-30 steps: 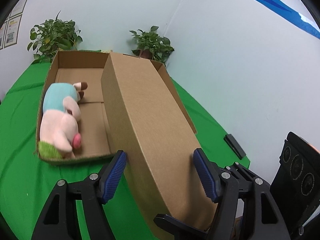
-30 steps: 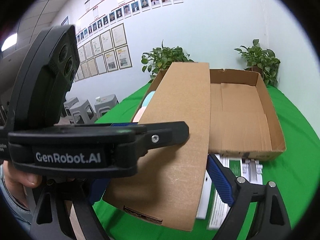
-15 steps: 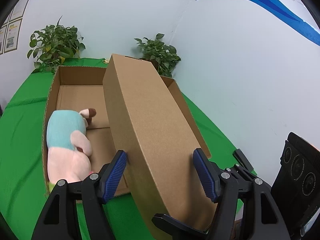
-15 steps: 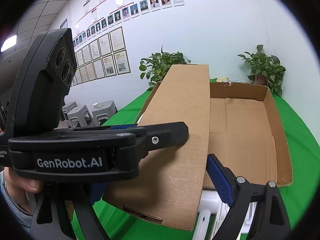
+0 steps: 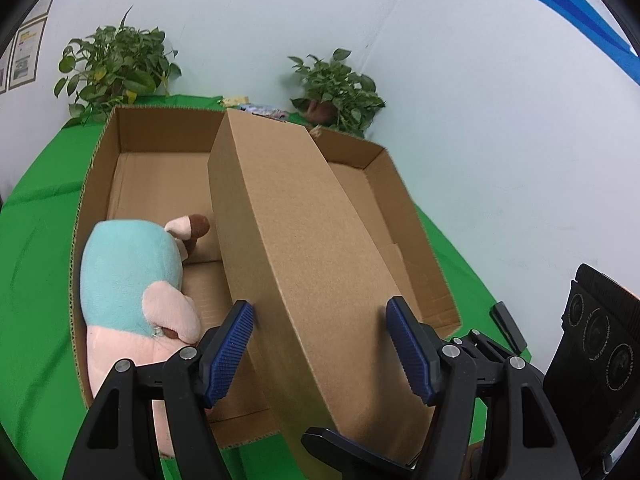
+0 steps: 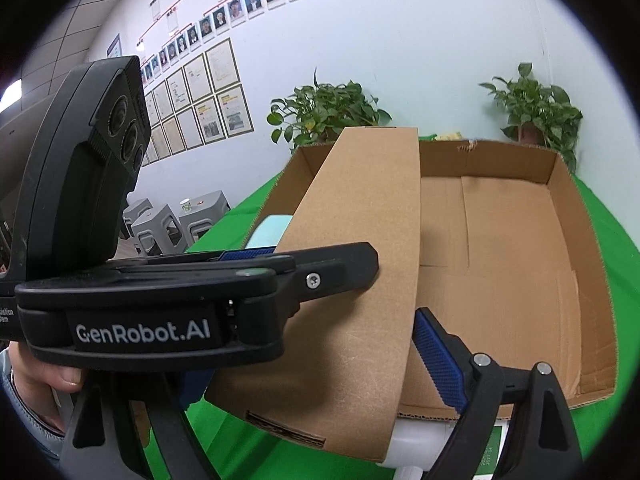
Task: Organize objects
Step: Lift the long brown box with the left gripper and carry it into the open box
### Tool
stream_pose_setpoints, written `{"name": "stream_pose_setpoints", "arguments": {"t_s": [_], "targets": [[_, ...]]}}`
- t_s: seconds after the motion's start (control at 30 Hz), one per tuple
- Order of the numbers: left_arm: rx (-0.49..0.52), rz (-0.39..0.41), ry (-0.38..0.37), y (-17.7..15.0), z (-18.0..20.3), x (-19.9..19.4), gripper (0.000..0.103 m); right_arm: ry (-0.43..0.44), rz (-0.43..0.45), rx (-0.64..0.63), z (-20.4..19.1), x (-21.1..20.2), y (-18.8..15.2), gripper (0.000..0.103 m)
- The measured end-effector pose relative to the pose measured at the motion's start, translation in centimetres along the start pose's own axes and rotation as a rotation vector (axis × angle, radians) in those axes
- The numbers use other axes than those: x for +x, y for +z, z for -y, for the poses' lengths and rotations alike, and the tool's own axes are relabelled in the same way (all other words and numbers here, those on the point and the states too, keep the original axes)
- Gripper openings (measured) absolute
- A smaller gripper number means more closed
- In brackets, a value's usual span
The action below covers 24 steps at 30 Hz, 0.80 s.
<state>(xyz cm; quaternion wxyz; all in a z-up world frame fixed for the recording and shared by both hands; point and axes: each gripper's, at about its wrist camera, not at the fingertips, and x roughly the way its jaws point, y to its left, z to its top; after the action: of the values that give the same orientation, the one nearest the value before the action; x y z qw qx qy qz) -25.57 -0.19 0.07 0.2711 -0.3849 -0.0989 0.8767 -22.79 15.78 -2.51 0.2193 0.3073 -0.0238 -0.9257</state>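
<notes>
Your left gripper [image 5: 320, 344] has its blue pads pressed on both long sides of the narrow cardboard box [image 5: 304, 248], gripping it near its close end. Your right gripper [image 6: 316, 360] stands wide around the same box's end; one pad [image 6: 438, 360] touches its edge, the other is mostly hidden, so I cannot tell if it clamps. The box hangs tilted over the open cardboard tray [image 5: 416, 216], beside the plush toy [image 5: 132, 280] lying inside. The tray sits on the green tablecloth [image 5: 36, 248].
</notes>
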Motion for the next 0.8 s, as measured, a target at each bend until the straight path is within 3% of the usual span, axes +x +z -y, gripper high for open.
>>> {"name": "stream_pose_setpoints", "arguments": {"t_s": [0.4, 0.8], "targets": [[-0.036, -0.091, 0.060, -1.7, -3.2, 6.2, 0.062, 0.029, -0.091, 0.060, 2.8, 4.0, -1.9, 0.090], [-0.076, -0.088, 0.078, -1.5, -3.9, 6.4, 0.058, 0.013, -0.104, 0.022, 2.5, 4.6, -1.9, 0.089]]}}
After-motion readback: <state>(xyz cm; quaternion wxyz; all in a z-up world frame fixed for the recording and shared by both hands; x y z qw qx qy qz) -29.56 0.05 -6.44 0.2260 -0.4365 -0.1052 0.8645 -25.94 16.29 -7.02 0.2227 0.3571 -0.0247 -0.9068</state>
